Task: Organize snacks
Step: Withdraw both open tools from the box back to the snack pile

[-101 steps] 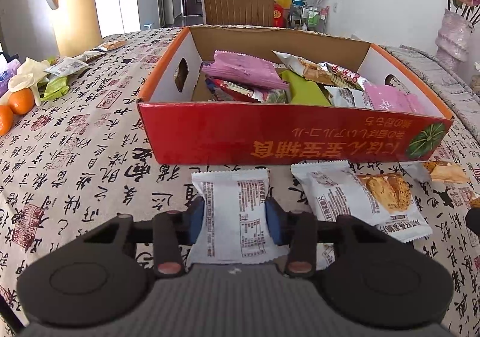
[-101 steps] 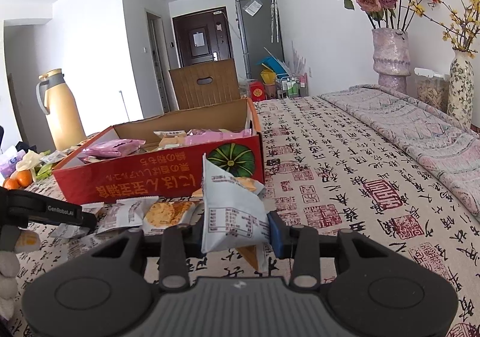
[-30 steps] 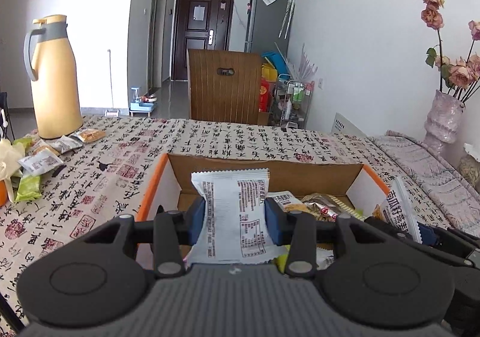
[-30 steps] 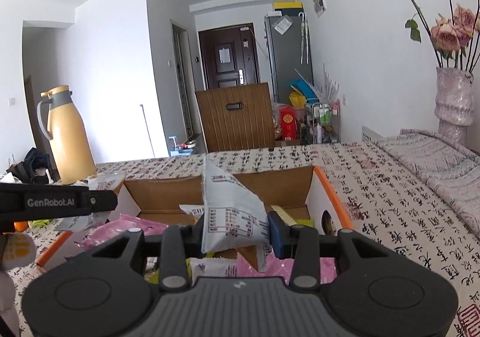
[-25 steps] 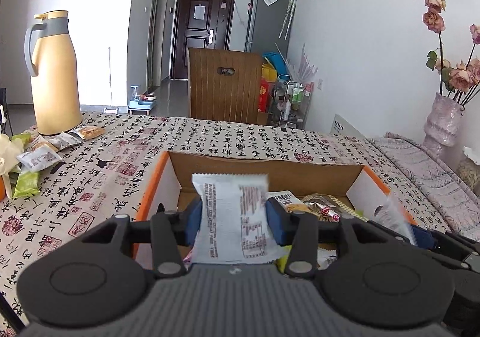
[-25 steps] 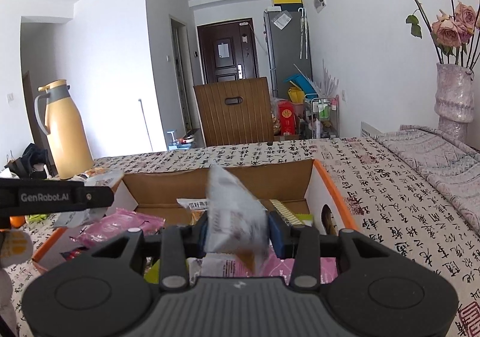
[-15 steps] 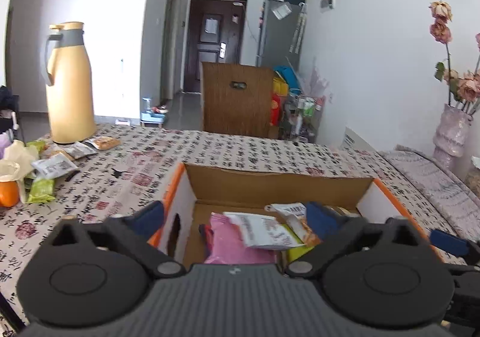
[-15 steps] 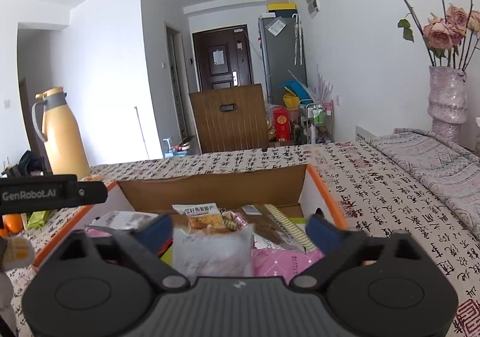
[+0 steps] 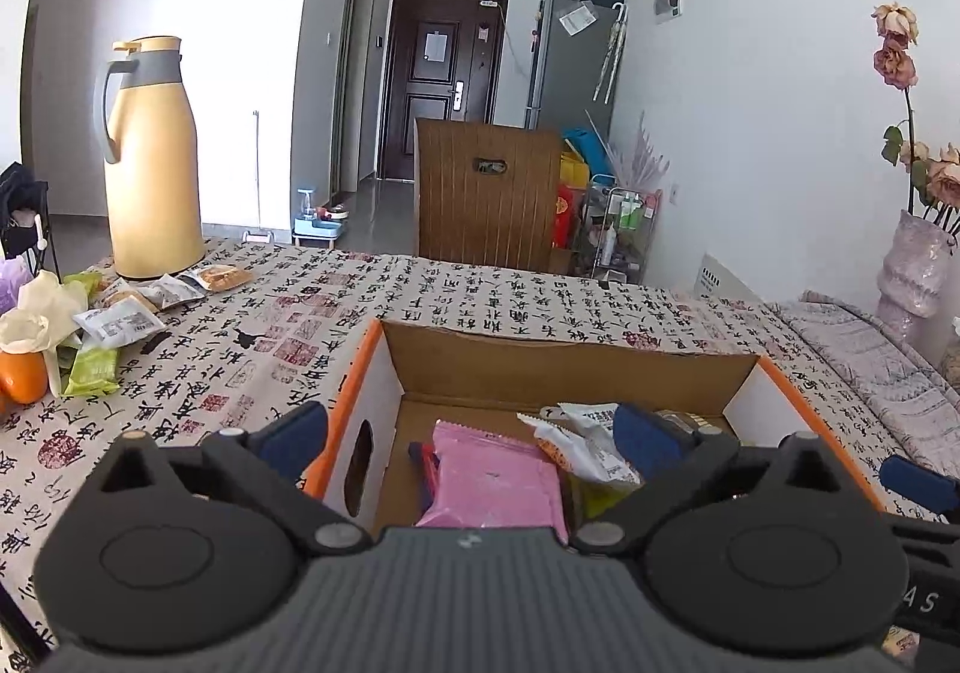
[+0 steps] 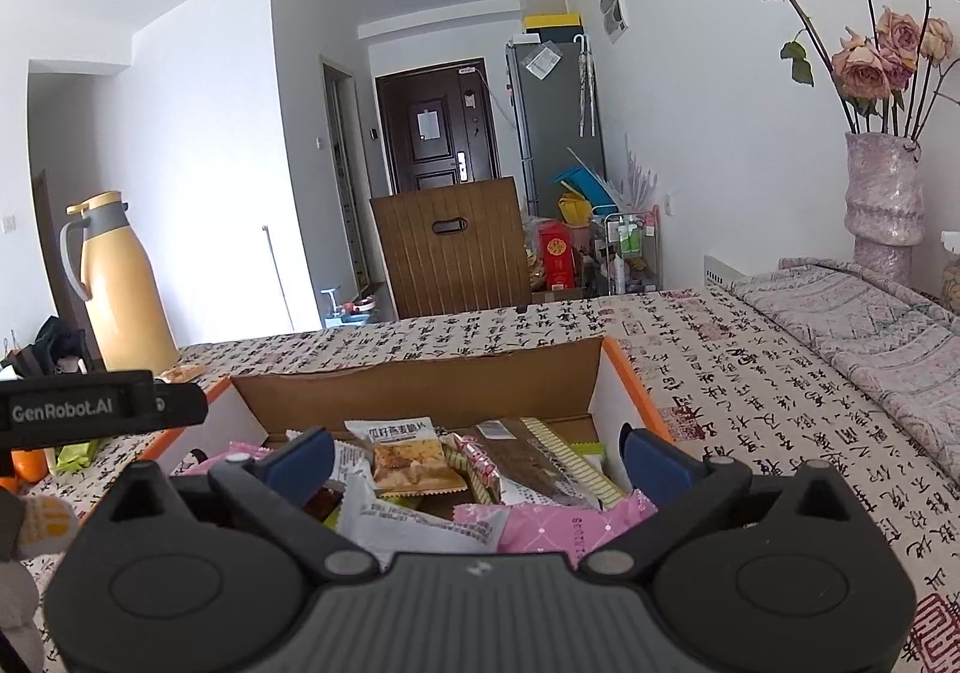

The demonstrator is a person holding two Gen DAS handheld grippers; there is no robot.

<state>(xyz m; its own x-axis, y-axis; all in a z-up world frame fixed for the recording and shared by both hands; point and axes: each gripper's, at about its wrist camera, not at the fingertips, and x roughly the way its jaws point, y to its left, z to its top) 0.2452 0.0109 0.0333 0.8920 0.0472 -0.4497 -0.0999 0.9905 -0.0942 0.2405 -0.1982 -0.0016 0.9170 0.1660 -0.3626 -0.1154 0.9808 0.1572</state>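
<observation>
An orange-rimmed cardboard box (image 9: pixel 570 373) sits on the calligraphy-print tablecloth and holds several snack packets. My left gripper (image 9: pixel 471 433) hangs over its left half, open and holding nothing, above a pink packet (image 9: pixel 492 484) and a white packet (image 9: pixel 585 445). My right gripper (image 10: pixel 477 460) hovers over the box (image 10: pixel 420 391) too, open and holding nothing. Below it lie a cracker packet (image 10: pixel 411 457), a white packet (image 10: pixel 408 526) and a pink packet (image 10: pixel 564 523). The left gripper's side (image 10: pixel 102 406) shows at the left of the right wrist view.
A yellow thermos (image 9: pixel 153 163) stands at the table's far left, with loose snack packets (image 9: pixel 120 322) and an orange (image 9: pixel 21 376) near it. A wooden chair (image 9: pixel 486 199) stands behind the table. A vase of roses (image 10: pixel 885 199) stands at the right, beside a folded cloth (image 10: pixel 870 325).
Both grippers carried white packets up from the table to above the box. Both then went from shut to open, and the packets dropped in among the other snacks.
</observation>
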